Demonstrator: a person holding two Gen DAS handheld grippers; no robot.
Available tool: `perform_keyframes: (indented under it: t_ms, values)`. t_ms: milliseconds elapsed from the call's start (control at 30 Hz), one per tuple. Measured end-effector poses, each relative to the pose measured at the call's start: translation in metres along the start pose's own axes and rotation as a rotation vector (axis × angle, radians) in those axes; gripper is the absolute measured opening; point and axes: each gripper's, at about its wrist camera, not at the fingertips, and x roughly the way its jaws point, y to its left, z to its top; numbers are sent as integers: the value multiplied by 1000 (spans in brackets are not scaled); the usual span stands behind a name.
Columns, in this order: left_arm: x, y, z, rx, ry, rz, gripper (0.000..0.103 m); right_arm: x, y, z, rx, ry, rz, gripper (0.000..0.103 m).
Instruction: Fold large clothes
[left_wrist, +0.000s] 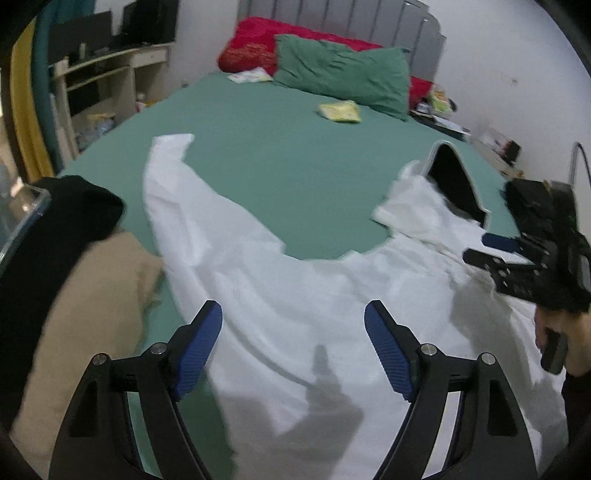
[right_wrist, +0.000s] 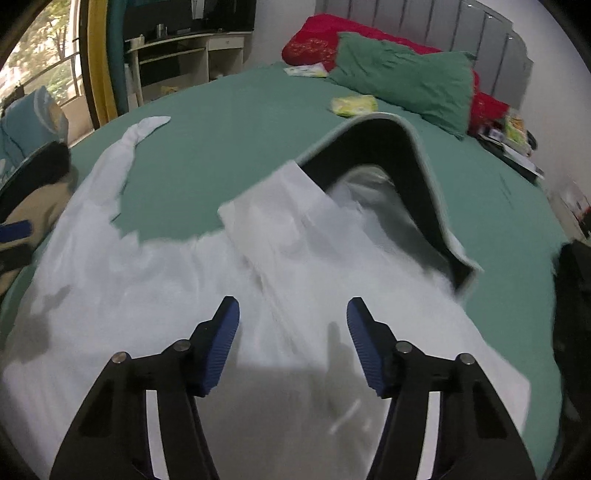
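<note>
- The white shirt (left_wrist: 295, 280) lies spread on the green bed sheet (left_wrist: 266, 155).
- Left gripper (left_wrist: 293, 332): jaws wide, holding nothing.
- Right gripper (right_wrist: 293, 325): jaws apart, holding nothing.

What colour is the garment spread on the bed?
White garment; clearest in the right wrist view.

You face a green-sheeted bed (left_wrist: 266, 147) with a grey panelled headboard (left_wrist: 343, 18), white walls (left_wrist: 498, 55), a cream desk (left_wrist: 110, 70) and a daylit window (right_wrist: 40, 55).

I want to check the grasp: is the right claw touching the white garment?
Cannot tell. In the right wrist view the right claw is over the white garment, pads open; contact unclear.
</note>
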Motion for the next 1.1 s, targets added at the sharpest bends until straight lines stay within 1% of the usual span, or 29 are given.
perform_keyframes:
  t_ms: [67, 100, 133, 167, 233, 300, 367, 433, 467, 500, 533, 567, 633, 667, 733, 800, 833, 867, 900, 967, 1000, 1033, 1100]
  values:
    - [1, 5, 2, 12, -8, 30, 83, 18, -1, 8, 12, 16, 12, 51]
    - [2, 7, 2, 13, -8, 37, 83, 27, -1, 10, 14, 30, 23, 38]
    - [3, 11, 2, 5, -5, 36, 83, 32, -2, 10, 14, 35, 31, 16]
    - [4, 15, 3, -12, 4, 24, 83, 33, -4, 10, 25, 31, 38, 8]
    - [5, 20, 3, -39, 25, -5, 83, 21, -11, 9, 59, -16, 57, 2]
    - [4, 21, 5, -47, 26, -14, 83, 2, -11, 12, 57, -56, 42, 2]
    - [-4, 19, 8, -46, 8, -27, 83, -19, -10, 17, 60, -92, 58, 2]
    - [-16, 17, 9, -26, -29, -19, 83, -53, -2, 19, 44, -136, 97, 2]
    - [-20, 17, 8, -19, -41, -10, 83, -62, 5, 21, 32, -143, 116, 2]
    - [-24, 18, 8, -18, -47, -2, 83, -73, 15, 21, 19, -145, 154, 2]
    - [-28, 21, 6, -22, -52, 0, 83, -81, 28, 21, 5, -136, 214, 2]
    - [-31, 25, 5, -33, -53, -5, 83, -88, 41, 19, -10, -125, 254, 2]
    - [-37, 33, 1, -63, -53, -6, 83, -100, 70, 8, -50, -98, 326, 2]
    - [-38, 39, -1, -78, -49, 0, 83, -101, 80, 3, -60, -92, 346, 2]
    - [-36, 48, -3, -112, -21, 8, 83, -99, 103, -12, -61, -59, 412, 2]
    - [-32, 56, -5, -136, -7, 18, 83, -87, 118, -26, -90, 7, 435, 3]
    - [-27, 60, -6, -146, -3, 45, 83, -75, 128, -37, -109, 66, 432, 3]
    - [-22, 63, -6, -154, 4, 63, 83, -68, 133, -46, -110, 106, 439, 4]
    - [-16, 66, -6, -167, 13, 67, 83, -58, 137, -56, -99, 163, 451, 5]
    - [-2, 68, -3, -184, 23, 61, 83, -47, 138, -67, -83, 219, 432, 19]
    - [4, 67, -2, -180, 26, 70, 83, -47, 140, -74, -76, 223, 430, 34]
    - [9, 66, 0, -167, 26, 75, 83, -48, 137, -76, -63, 222, 447, 48]
    - [17, 61, 7, -126, 5, 90, 83, -52, 129, -74, -43, 209, 460, 57]
